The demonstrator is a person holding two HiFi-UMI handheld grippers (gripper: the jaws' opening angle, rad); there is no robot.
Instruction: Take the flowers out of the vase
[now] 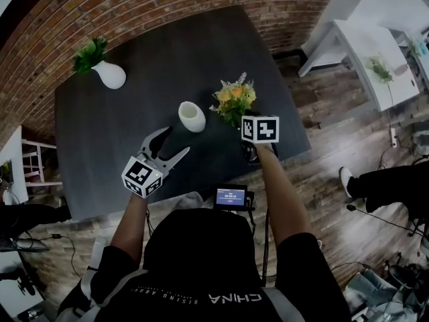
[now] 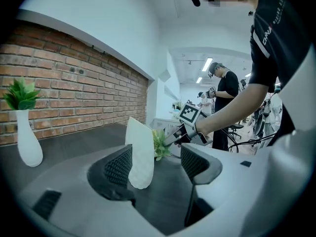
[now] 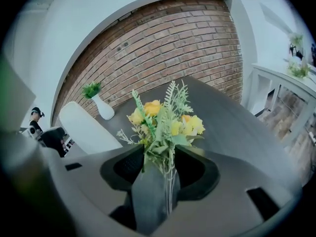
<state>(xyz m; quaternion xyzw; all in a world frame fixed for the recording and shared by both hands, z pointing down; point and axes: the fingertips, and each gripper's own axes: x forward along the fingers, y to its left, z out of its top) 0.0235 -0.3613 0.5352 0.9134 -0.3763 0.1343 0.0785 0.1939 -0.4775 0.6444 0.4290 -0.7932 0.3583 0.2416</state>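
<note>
Head view: the yellow flower bunch [image 1: 234, 101] is sitting outside the white vase [image 1: 192, 116], just to its right over the dark table [image 1: 100, 153].

Left gripper view: the left gripper [image 2: 155, 164] is holding its jaws apart, with the vase standing between them, close to one pad.

Right gripper view: the right gripper [image 3: 160, 169] is standing open, the flower stems passing between its pads unpinched.

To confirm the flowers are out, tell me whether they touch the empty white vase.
Apart. The head view shows bare dark table between the flowers and the empty white vase.
</note>
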